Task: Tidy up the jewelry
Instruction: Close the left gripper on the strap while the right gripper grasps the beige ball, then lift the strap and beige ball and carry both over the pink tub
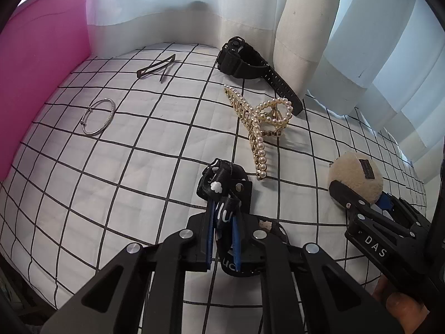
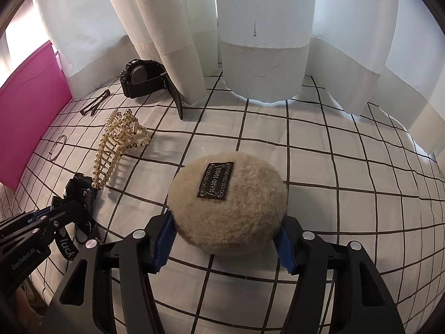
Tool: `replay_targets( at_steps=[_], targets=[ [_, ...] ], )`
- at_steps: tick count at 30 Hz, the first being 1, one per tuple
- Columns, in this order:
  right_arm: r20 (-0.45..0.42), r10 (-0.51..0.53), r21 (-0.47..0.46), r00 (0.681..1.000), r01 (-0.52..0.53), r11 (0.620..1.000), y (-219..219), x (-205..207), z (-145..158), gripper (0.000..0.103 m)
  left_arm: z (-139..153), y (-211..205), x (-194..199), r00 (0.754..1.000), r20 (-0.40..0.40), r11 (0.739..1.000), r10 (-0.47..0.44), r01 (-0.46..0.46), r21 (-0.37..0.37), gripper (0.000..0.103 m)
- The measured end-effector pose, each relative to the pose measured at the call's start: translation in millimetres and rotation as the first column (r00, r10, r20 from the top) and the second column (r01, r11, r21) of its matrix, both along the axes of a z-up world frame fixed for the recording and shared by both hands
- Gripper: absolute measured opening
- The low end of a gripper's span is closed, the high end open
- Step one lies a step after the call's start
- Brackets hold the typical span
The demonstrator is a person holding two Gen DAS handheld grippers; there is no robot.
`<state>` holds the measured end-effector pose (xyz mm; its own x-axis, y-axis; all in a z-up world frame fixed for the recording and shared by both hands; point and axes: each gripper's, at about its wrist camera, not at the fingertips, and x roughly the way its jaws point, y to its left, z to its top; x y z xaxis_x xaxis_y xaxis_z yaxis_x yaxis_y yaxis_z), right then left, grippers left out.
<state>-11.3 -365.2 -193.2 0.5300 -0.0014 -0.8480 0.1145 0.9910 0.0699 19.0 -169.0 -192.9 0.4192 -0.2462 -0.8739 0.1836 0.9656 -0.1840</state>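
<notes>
My left gripper (image 1: 224,208) is shut on a black strap keychain (image 1: 219,186) with white lettering, held just above the checked bed cover; it also shows in the right wrist view (image 2: 79,188). My right gripper (image 2: 226,239) is shut on a round beige fluffy pom-pom (image 2: 228,206) with a black label, resting on the cover; it shows at the right in the left wrist view (image 1: 354,176). A pearl hair claw (image 1: 260,123) lies just beyond the left gripper. A black watch (image 1: 242,58), a dark hair clip (image 1: 155,68) and a silver bangle (image 1: 98,117) lie farther back.
A pink box (image 1: 41,78) stands along the left edge of the bed. White curtains (image 2: 264,41) hang right behind the objects and touch the cover. The checked cover (image 2: 347,167) stretches to the right of the pom-pom.
</notes>
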Motion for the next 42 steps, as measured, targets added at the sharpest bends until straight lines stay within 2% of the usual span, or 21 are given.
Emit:
replay_targets(
  at_steps=[12,24,29,42],
  targets=[
    [0.031,-0.004,0.022,1.000,0.003,1.000,-1,-10,16,0.058,12,10,6,1.000,-0.006,0.999,0.008,-0.008,-0.044,0.007],
    [0.021,0.022,0.066,1.000,-0.023,0.998,11,-17,26,0.058,31,28,4,1.000,0.005,1.000,0.015,-0.015,-0.016,0.006],
    [0.025,0.032,0.079,0.999,-0.034,0.996,16,-17,44,0.058,48,32,2,1.000,0.017,1.000,0.007,-0.007,-0.004,0.006],
    [0.079,0.099,0.076,0.992,-0.105,0.992,31,-12,108,0.058,115,49,2,0.996,0.081,1.000,0.023,-0.023,-0.005,0.006]
  ],
)
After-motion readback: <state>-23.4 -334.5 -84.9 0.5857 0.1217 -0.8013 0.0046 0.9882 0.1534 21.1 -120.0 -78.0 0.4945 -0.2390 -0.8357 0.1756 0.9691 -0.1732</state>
